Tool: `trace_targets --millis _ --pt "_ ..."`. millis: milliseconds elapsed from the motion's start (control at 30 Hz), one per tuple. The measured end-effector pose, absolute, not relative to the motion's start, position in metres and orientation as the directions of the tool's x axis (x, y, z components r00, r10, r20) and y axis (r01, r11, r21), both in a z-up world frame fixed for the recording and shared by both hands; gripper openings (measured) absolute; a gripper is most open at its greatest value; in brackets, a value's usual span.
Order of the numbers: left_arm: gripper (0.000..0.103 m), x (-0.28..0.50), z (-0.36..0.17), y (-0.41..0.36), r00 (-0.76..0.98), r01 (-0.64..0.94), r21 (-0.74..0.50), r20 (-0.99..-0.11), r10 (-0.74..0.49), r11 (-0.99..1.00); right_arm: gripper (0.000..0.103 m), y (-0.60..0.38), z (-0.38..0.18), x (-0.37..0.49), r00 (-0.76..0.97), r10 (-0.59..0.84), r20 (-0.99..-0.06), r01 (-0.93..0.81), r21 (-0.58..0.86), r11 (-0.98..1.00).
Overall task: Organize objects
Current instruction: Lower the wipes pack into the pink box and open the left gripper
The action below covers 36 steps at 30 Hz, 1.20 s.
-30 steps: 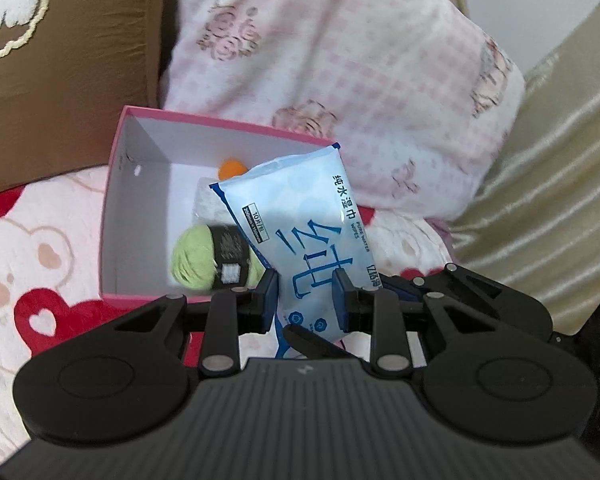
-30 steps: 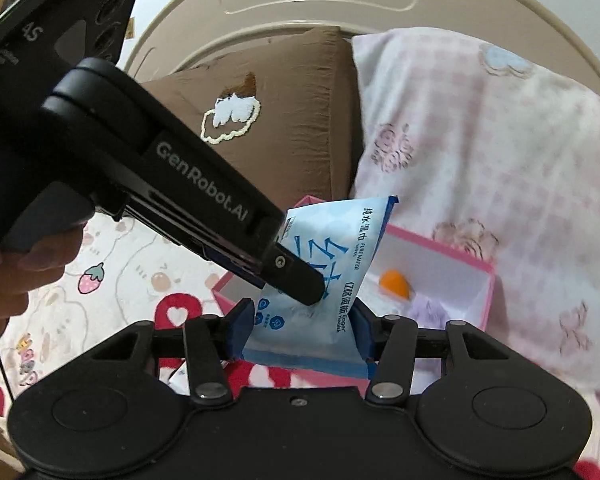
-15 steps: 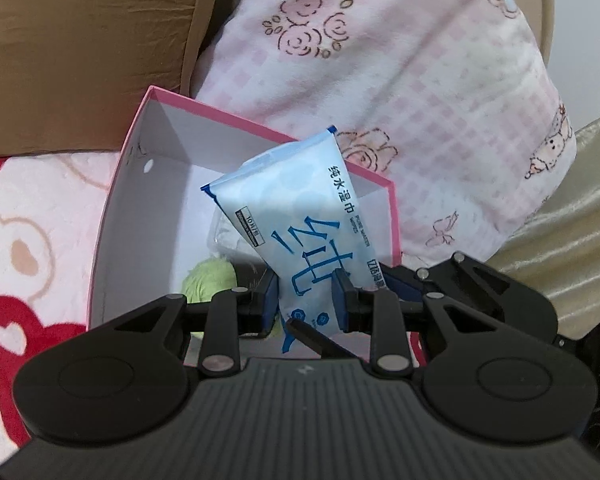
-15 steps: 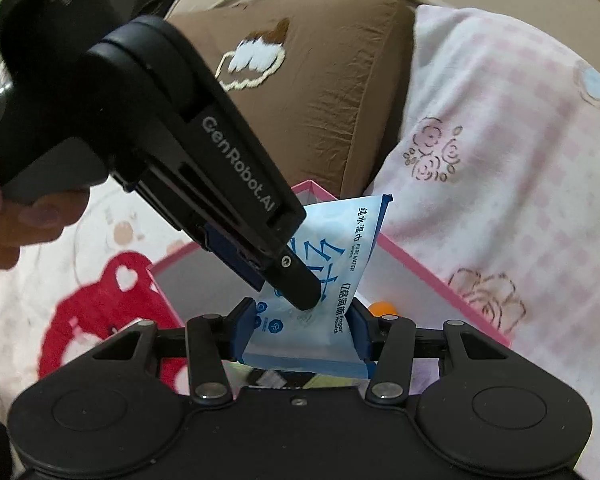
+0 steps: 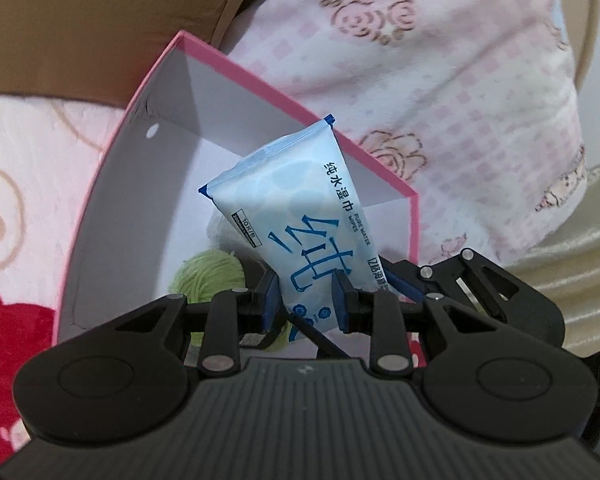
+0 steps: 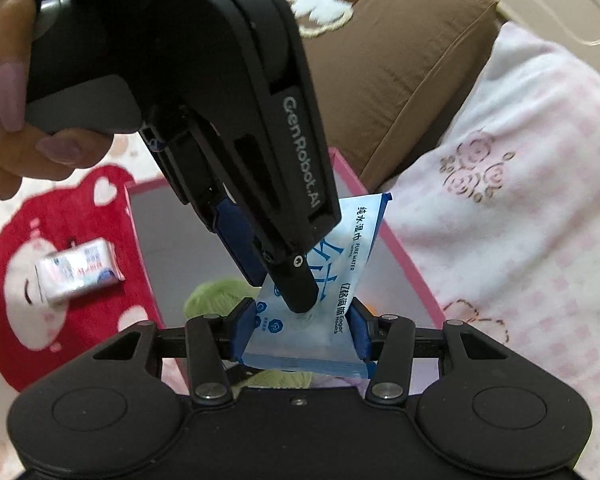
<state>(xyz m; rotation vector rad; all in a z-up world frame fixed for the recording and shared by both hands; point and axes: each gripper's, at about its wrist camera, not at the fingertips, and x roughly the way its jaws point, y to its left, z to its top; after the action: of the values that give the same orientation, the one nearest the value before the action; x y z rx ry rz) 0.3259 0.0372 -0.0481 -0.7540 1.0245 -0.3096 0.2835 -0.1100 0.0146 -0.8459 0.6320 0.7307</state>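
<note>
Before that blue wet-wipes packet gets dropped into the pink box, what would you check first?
1. Left hand-held gripper clamps the blue plastic wet-wipes packet: ok.
2. Right hand-held gripper clamps it too: ok.
3. Packet above the open pink cardboard box: ok.
4. Landing spot free: not ok, green yarn ball lies underneath.
5. Small white packet on the blanket outside the box: not ok.

I see the open box [image 5: 392, 184] on the blanket [image 5: 32, 184], with two pillows [image 5: 440, 80] behind it against the headboard [image 6: 560, 4]. The wet wipes pack [image 5: 300, 216] stands tilted over the box, both grippers at its lower end: the left gripper [image 5: 305, 300] across its faces, my right gripper [image 6: 302, 330] across its width. A yarn ball [image 5: 208, 276] lies in the box below it. A small packet [image 6: 80, 270] lies on the blanket left of the box.
</note>
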Motion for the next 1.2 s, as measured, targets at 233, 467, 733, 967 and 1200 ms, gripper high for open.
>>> trace_targets --millis 233,467,733,967,1200 --pt "0.026 0.348 -0.072 0.035 0.531 -0.119 -0.723 -0.625 -0.572 0.68 0.054 -0.106 0.002 0.315 0.552 0.246 -0.797 -0.81 -0.442 0.385" --pt "0.026 0.357 -0.088 0.033 0.542 -0.143 -0.71 -0.639 -0.546 0.689 0.054 -0.096 -0.014 0.333 0.513 0.182 -0.839 -0.837 -0.442 0.323" --pt "0.026 0.366 -0.085 0.035 0.566 -0.131 -0.679 -0.65 -0.508 0.723 0.066 -0.099 -0.021 0.34 0.571 0.146 -0.808 -0.801 -0.51 0.313" --pt "0.026 0.367 -0.083 0.037 0.584 -0.116 -0.615 -0.677 -0.448 0.78 0.07 -0.149 -0.021 0.363 0.548 0.147 -0.824 -0.729 -0.383 0.568" --pt "0.027 0.372 -0.087 0.041 0.592 -0.122 -0.544 -0.711 -0.378 0.83 0.07 -0.193 -0.018 0.373 0.461 0.314 -0.83 -0.609 -0.038 0.793"
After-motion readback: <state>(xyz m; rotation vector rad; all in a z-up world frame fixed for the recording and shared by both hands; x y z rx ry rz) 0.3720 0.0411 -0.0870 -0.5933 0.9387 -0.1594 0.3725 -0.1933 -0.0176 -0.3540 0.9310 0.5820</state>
